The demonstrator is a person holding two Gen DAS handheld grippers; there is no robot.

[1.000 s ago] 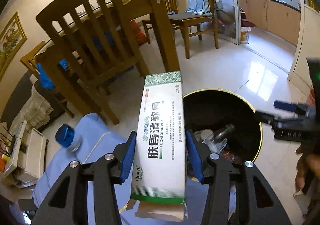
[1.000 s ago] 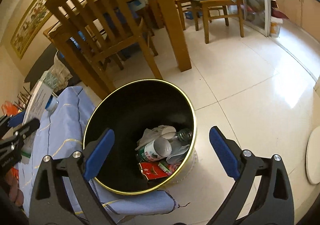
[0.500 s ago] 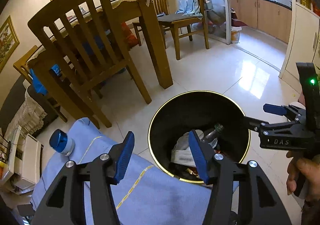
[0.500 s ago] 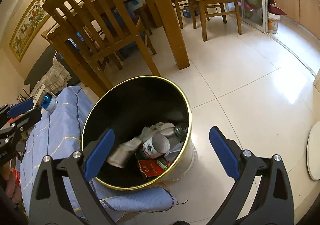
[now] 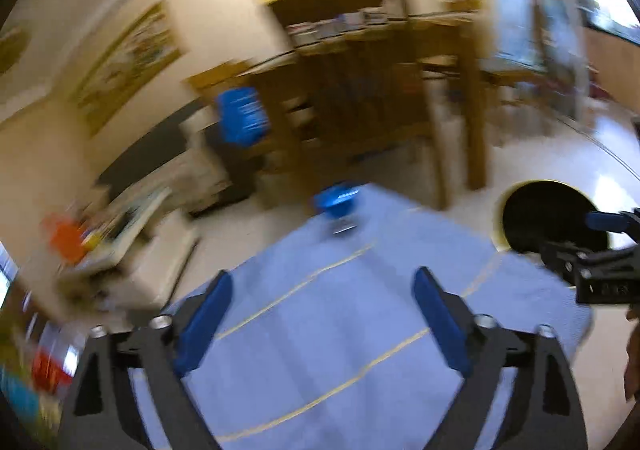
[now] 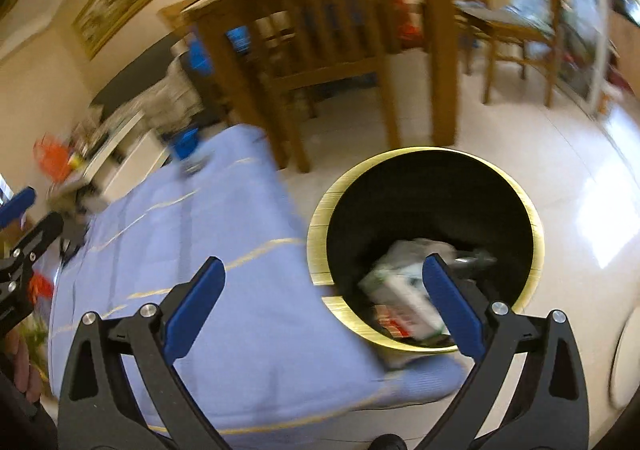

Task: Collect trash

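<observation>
The black bin with a gold rim (image 6: 536,234) stands on the floor beside the blue-clothed table (image 6: 224,290). The white and green box (image 6: 400,290) lies inside it on other trash. A blue-capped jar (image 5: 340,207) stands at the table's far edge, blurred; it also shows in the right wrist view (image 6: 186,147). My left gripper (image 5: 322,320) is open and empty above the cloth (image 5: 360,330), pointing at the jar. My right gripper (image 6: 320,308) is open and empty, straddling the table edge and the bin. The bin also shows at the right of the left wrist view (image 5: 500,217).
A wooden chair (image 6: 320,49) and dining table leg (image 6: 440,61) stand just behind the bin. A second chair (image 6: 516,33) is at the back right. A white cabinet with clutter (image 5: 132,250) stands left of the table. Pale tiled floor (image 6: 580,177) lies right of the bin.
My left gripper let go of the white and green box, which now lies in the bin. It then swung left over the table toward the jar. My right gripper also shifted left.
</observation>
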